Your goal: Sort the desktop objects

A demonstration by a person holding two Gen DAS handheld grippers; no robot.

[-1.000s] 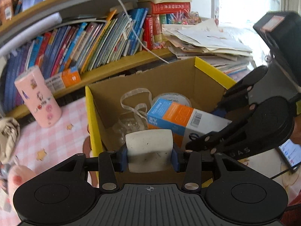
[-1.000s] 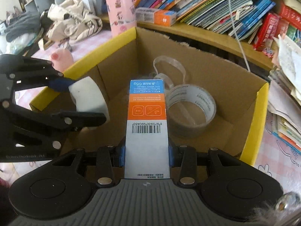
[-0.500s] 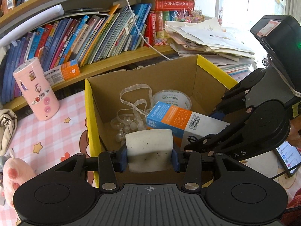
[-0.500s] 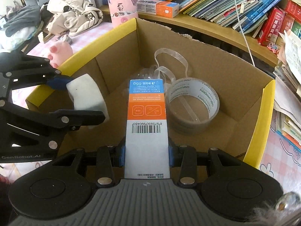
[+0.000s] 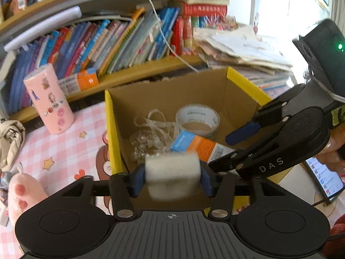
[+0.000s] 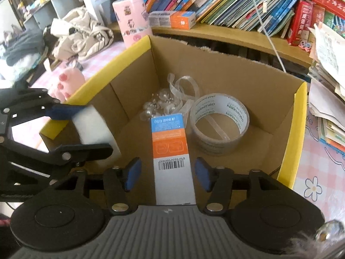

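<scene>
Item: white sponge block (image 5: 172,176), clamped between the blue pads (image 5: 138,180) of the left hand-held gripper (image 5: 171,180), which is closed on both of its sides. The block is held over the near left rim of the cardboard box (image 5: 168,92), yellow-edged and open-topped.

Item: blue, orange and white carton (image 6: 171,151), lying lengthwise between the pads of the right hand-held gripper (image 6: 167,173). That hand-held gripper is spread wide, a clear gap being left on each side of the carton, so nothing is gripped. The carton's far end is seen inside the box; whether it rests on the box floor cannot be told.

Box contents, ahead of the right hand-held gripper: a roll of clear packing tape (image 6: 220,123), just right of the carton's far end, and a tangle of clear ribbon with beads (image 6: 170,99), beyond the carton and left of the tape.

Surroundings: the box is placed on a worktop covered in pink checked cloth (image 5: 60,146). A pink printed cylinder (image 5: 49,101) is stood ahead and to the left of the left hand-held gripper; a pink plush toy (image 5: 23,192) is lying close on its left. A shelf of leaning books (image 5: 120,43) is set behind the box, with a stack of loose papers (image 5: 241,49) to its right.
</scene>
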